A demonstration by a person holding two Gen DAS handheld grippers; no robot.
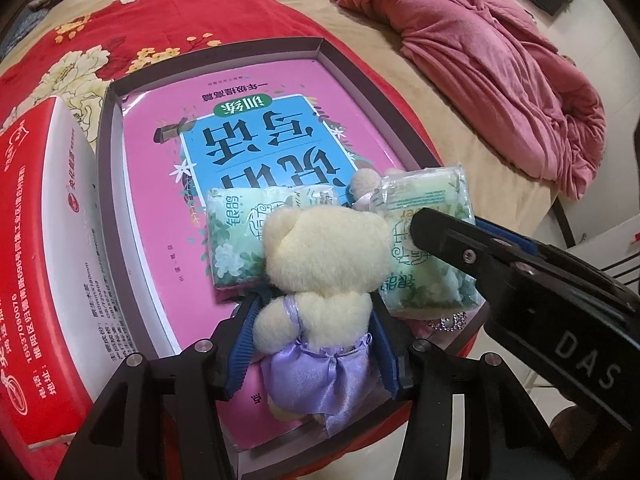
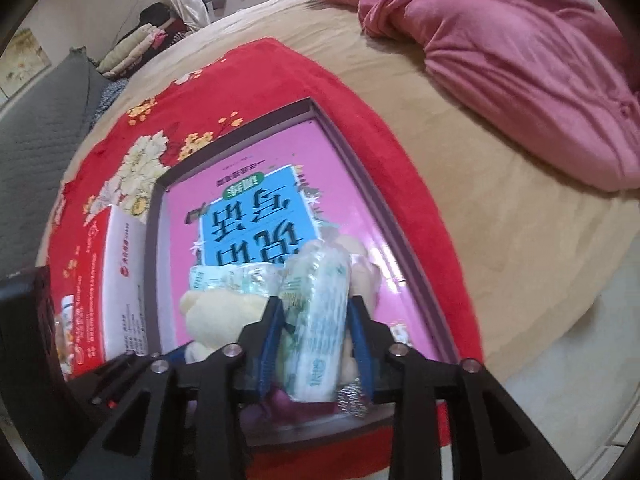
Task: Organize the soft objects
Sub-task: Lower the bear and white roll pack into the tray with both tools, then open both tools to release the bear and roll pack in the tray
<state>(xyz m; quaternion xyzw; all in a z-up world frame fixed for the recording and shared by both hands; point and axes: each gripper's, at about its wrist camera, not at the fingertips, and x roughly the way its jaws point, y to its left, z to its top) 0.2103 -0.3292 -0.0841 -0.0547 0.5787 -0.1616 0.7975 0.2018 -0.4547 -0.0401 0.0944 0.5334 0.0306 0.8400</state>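
Left wrist view: left tongs (image 1: pixel 314 336) tilt downward gripping plush bear (image 1: pixel 320 256); right tongs (image 2: pixel 316 344) straddle tissue pack (image 2: pixel 320 320), released.

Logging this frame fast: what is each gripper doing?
Left gripper: closed on the plush bear.
Right gripper: tissue pack between its jaws; whether the pads still press cannot be told.

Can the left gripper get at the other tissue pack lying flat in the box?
Probably not right now. The left gripper is full: its jaws are around the teddy bear, whose head covers part of that tissue pack. It would need to put the bear down first.
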